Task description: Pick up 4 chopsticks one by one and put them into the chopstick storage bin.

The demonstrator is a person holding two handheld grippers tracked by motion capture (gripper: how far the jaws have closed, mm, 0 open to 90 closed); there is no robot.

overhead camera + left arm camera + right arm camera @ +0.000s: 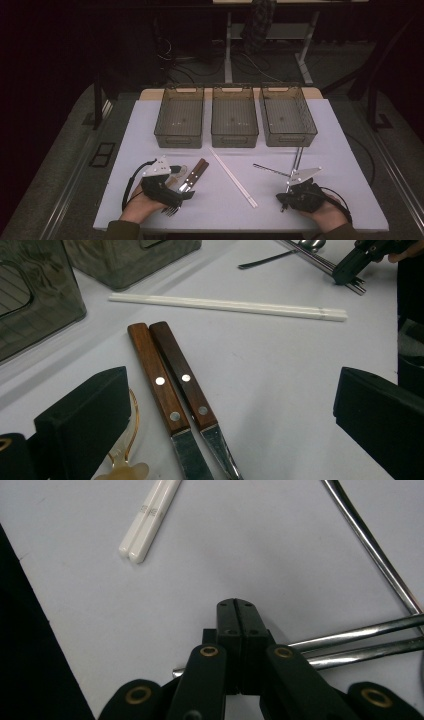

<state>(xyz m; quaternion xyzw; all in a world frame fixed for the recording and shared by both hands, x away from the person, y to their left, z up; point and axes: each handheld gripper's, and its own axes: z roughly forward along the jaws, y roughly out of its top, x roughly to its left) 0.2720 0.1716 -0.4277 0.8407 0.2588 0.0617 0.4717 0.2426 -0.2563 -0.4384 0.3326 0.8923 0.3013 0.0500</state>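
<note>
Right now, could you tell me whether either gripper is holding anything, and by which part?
Nothing is held: the left gripper is open over two wooden-handled knives, and the right gripper is shut on itself above metal chopsticks.

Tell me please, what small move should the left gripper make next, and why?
Probably lower the left gripper a little and close it on the two wooden-handled knives. Its jaws stand wide open on either side of them, nothing is gripped yet, and the knives lie together on the table pointing toward the camera. The right gripper is shut beside the metal chopsticks.
</note>
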